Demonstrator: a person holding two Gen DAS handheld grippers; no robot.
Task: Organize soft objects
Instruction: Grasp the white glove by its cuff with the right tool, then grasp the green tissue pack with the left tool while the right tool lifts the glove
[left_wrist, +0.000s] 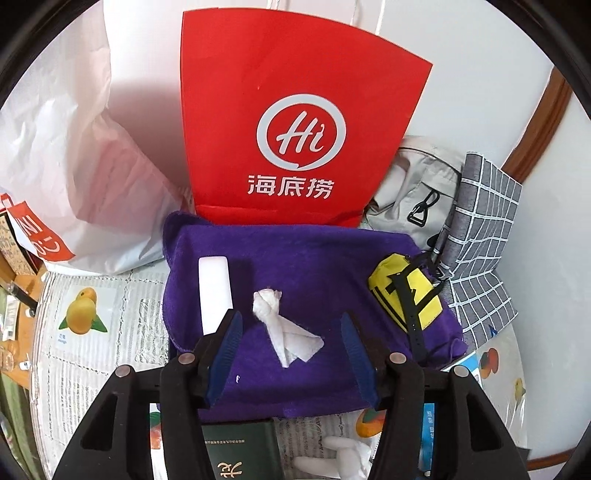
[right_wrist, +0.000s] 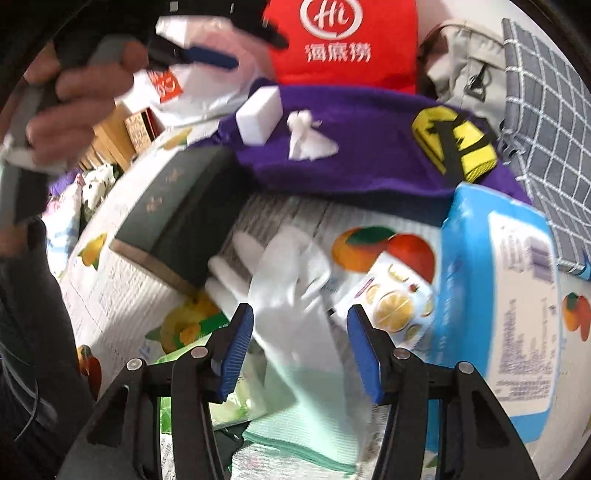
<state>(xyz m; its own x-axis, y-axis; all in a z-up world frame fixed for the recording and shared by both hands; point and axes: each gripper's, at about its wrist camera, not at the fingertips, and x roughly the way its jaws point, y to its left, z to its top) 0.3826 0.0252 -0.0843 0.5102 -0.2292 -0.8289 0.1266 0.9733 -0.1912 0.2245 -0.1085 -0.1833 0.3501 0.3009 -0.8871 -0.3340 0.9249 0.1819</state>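
Observation:
A purple towel lies on the table; it also shows in the right wrist view. On it lie a white sponge block, a knotted white cloth and a yellow pouch with black straps. My left gripper is open and empty, with the knotted cloth between its fingers. My right gripper is open over a white glove that lies on a pale green cloth. The glove sits between the fingers, untouched as far as I can tell.
A red paper bag stands behind the towel, with a white plastic bag to its left and a grey bag and checked cloth to its right. A dark green book and a blue wipes pack lie on the fruit-print tablecloth.

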